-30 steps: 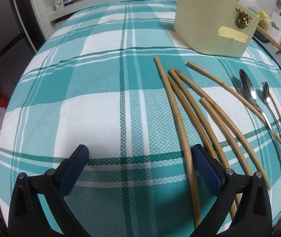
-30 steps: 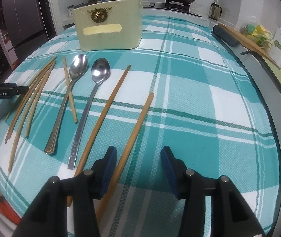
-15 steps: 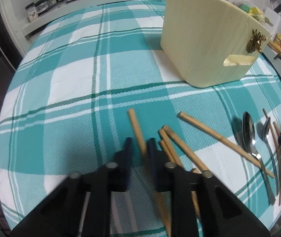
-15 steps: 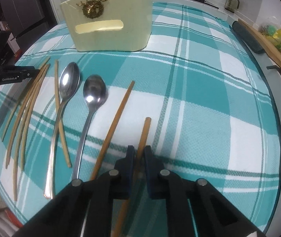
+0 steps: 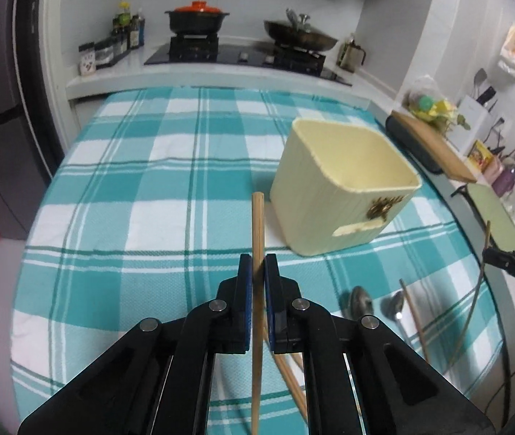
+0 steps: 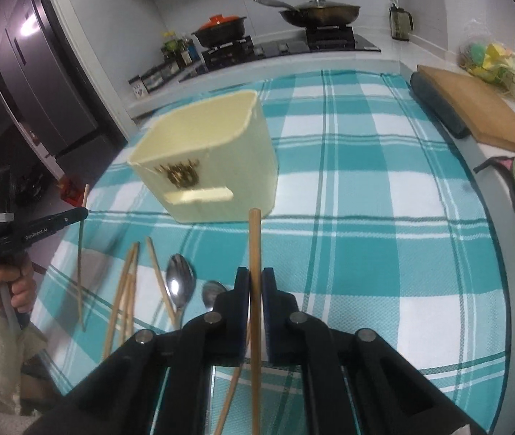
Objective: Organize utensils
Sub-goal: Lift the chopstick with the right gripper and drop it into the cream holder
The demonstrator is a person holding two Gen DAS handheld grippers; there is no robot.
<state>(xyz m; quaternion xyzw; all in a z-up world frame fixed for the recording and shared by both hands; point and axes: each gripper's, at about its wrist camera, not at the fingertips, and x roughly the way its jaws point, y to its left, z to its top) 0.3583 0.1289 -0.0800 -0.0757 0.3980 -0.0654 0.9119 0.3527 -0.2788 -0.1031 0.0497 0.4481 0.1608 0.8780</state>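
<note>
The left gripper (image 5: 256,264) clamps one chopstick (image 5: 257,224); its lower end runs out of the bottom of the frame. The right gripper (image 6: 255,277) pinches another chopstick (image 6: 254,239), likewise cut off below. The cream utensil holder (image 5: 340,195) stands near the table's (image 5: 130,188) far right part. Spoons (image 6: 179,284) and loose chopsticks (image 6: 123,290) lie near the front edge, partly hidden behind the black gripper arms.

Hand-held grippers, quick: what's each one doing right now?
Left hand-held gripper: shut on a wooden chopstick, lifted off the table.
Right hand-held gripper: shut on another chopstick, also lifted.
</note>
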